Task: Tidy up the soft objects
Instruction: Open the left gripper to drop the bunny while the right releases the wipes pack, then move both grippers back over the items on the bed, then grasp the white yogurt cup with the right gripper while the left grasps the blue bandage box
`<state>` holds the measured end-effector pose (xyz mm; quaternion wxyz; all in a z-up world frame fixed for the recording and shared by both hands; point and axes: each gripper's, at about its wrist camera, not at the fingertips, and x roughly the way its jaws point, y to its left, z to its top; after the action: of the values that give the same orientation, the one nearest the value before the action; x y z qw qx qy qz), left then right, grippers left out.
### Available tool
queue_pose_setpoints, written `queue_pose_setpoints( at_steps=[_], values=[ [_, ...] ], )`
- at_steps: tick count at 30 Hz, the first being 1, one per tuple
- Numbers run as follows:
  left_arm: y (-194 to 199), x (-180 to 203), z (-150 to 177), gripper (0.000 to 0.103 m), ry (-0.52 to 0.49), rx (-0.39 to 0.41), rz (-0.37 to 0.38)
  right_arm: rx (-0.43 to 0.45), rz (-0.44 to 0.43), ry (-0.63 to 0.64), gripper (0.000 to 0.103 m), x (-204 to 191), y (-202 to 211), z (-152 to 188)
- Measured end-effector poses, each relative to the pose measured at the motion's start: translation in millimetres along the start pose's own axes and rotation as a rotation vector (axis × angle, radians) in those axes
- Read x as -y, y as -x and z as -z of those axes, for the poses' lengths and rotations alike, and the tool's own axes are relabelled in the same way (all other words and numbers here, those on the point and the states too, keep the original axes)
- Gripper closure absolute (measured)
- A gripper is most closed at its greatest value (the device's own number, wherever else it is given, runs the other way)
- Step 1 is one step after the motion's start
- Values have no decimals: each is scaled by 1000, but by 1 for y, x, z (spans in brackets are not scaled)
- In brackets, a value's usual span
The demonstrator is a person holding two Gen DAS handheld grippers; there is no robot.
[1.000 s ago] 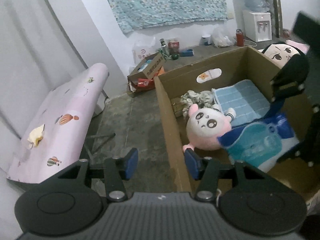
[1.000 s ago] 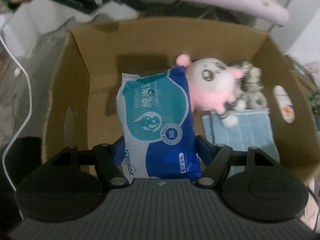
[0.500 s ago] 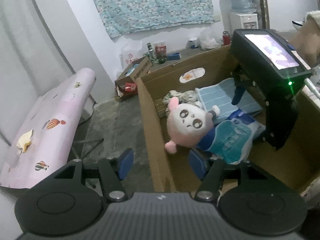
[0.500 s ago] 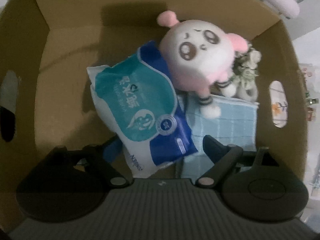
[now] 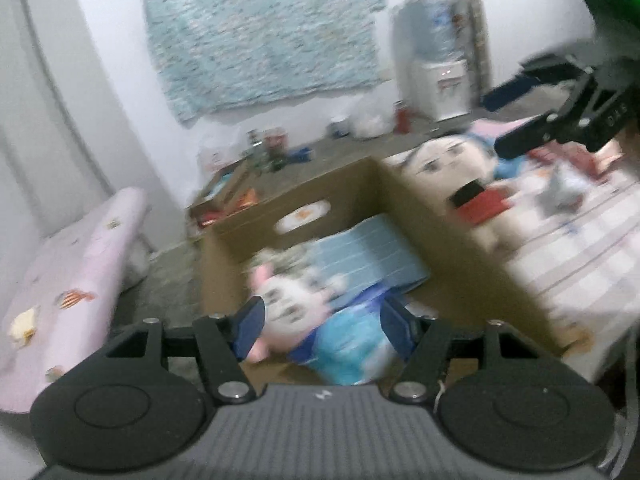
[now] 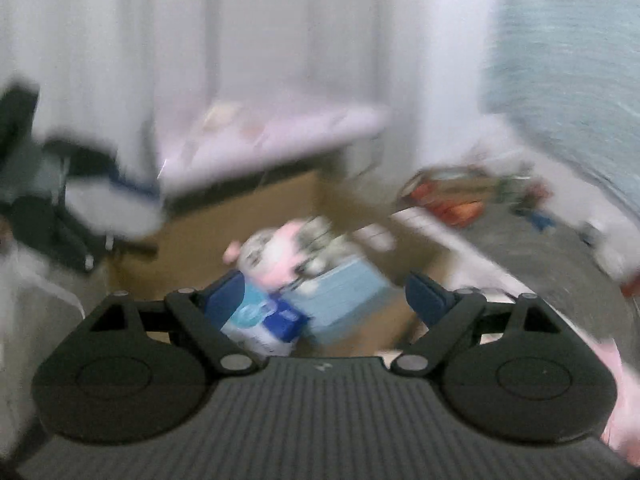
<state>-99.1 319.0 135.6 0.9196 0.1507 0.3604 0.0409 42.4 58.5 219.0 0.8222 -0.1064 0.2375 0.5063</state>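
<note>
Both views are motion-blurred. The cardboard box [image 5: 452, 256] holds a pink-and-white plush [image 5: 288, 312], a blue-and-teal wipes pack [image 5: 352, 348], a light blue cloth [image 5: 368, 260] and a pale crumpled item. My left gripper [image 5: 324, 324] is open and empty above the box's near edge. My right gripper [image 6: 328, 300] is open and empty, raised above the box [image 6: 240, 216]; the plush [image 6: 272, 256], wipes pack [image 6: 260, 320] and cloth [image 6: 340, 296] lie below it. It also shows in the left wrist view [image 5: 560, 120], over a doll with black hair [image 5: 452, 164] on the striped sheet.
A pink patterned mattress roll [image 5: 72, 272] lies left of the box. A small open carton [image 5: 228, 196], cans and a water dispenser [image 5: 444, 72] stand along the back wall. A striped sheet [image 5: 580, 248] with more soft items lies right of the box.
The right gripper let go of the wipes pack, which now lies in the box by the plush, and lifted up and away. The left gripper shifted right, over the box.
</note>
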Motion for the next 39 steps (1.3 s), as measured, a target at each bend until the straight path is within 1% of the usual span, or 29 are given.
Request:
queue_pose_setpoints(
  at_steps=[2, 3, 4, 5, 7, 8, 9, 10, 12, 13, 15, 17, 20, 22, 23, 24, 26, 28, 29, 30, 31, 33, 35, 36, 37, 38, 39],
  values=[
    [4, 18, -12, 38, -2, 22, 55, 75, 92, -108, 15, 23, 42, 32],
    [5, 29, -19, 38, -7, 30, 78, 96, 147, -141, 15, 33, 56, 47],
    [5, 41, -25, 38, -13, 34, 95, 114, 227, -169, 15, 41, 72, 64],
    [5, 54, -33, 38, -21, 39, 117, 117, 297, -188, 15, 49, 82, 78],
    [2, 79, -48, 38, -48, 41, 161, 87, 410, -208, 15, 68, 95, 106],
    [0, 93, -55, 38, -65, 43, 183, 64, 460, -224, 15, 81, 100, 120],
    [-2, 105, -63, 38, -81, 44, 202, 42, 490, -241, 15, 93, 104, 132],
    [-5, 119, -70, 38, -101, 42, 218, 32, 495, -260, 15, 103, 104, 142],
    [-13, 147, -85, 38, -140, 45, 245, 16, 436, -312, 16, 128, 101, 163],
    [-18, 161, -93, 38, -161, 43, 258, 13, 397, -314, 16, 138, 99, 171],
    [-29, 187, -104, 38, -202, 43, 268, -4, 333, -280, 16, 150, 93, 184],
    [-43, 211, -115, 38, -245, 42, 271, -35, 292, -230, 15, 159, 81, 191],
    [-66, 238, -130, 38, -294, 36, 266, -82, 235, -143, 14, 162, 50, 191],
    [-79, 251, -140, 38, -311, 37, 278, -115, 247, -120, 19, 169, 35, 195],
    [-86, 256, -145, 38, -316, 36, 279, -123, 256, -141, 34, 171, 29, 194],
    [-93, 260, -149, 38, -322, 33, 278, -129, 240, -182, 38, 175, 28, 196],
    [-107, 266, -159, 38, -327, 35, 276, -140, 175, -236, 37, 181, 26, 202],
    [-121, 273, -166, 38, -329, 33, 280, -163, 194, -188, 38, 175, 23, 205],
    [-130, 276, -170, 38, -329, 34, 278, -177, 204, -167, 39, 173, 19, 206],
    [-138, 279, -175, 38, -332, 29, 280, -181, 216, -169, 44, 172, 16, 207],
    [-148, 283, -180, 37, -339, 23, 283, -182, 222, -199, 45, 174, 13, 207],
    [-171, 293, -191, 36, -368, -2, 284, -177, 206, -292, 51, 179, 8, 208],
    [-193, 303, -200, 27, -397, -2, 234, -155, 266, -331, 53, 170, 10, 210],
    [-203, 308, -204, 24, -419, -6, 223, -147, 307, -347, 55, 165, 11, 212],
    [-212, 313, -207, 20, -442, -8, 221, -134, 348, -379, 55, 159, 14, 215],
    [-221, 318, -210, 15, -472, -5, 221, -119, 368, -414, 55, 157, 20, 218],
    [-230, 323, -213, 15, -503, -2, 218, -101, 375, -452, 55, 156, 27, 223]
  ],
)
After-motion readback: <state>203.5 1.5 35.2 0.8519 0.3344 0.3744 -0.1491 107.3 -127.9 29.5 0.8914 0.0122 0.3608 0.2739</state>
